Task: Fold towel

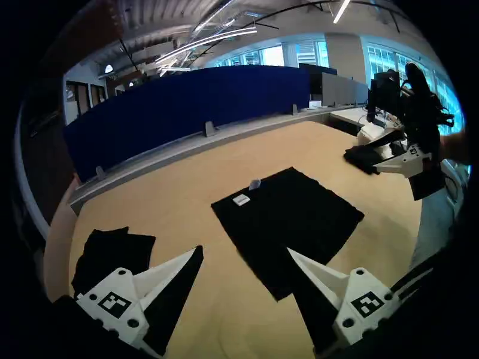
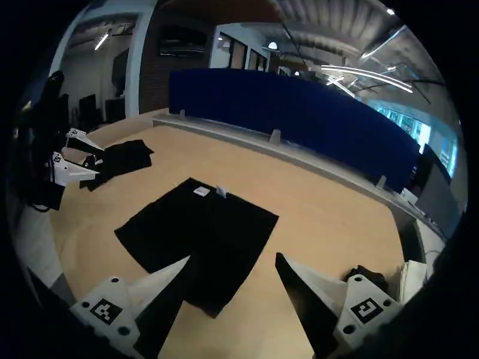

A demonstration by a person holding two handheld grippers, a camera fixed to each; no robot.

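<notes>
While its 2 fingers [image 1: 157, 279] stood spread wide and empty, the left gripper [image 1: 245, 251] hovered over the wooden table [image 1: 179, 197]; the right gripper [image 2: 232, 257] was equally agape. Just ahead of both lay the black towel [image 1: 287, 221], flat and unfolded. A crumpled dark cloth [image 1: 111, 251] sat beside the left gripper's left finger, a blue partition [image 1: 179, 107] beyond.
</notes>
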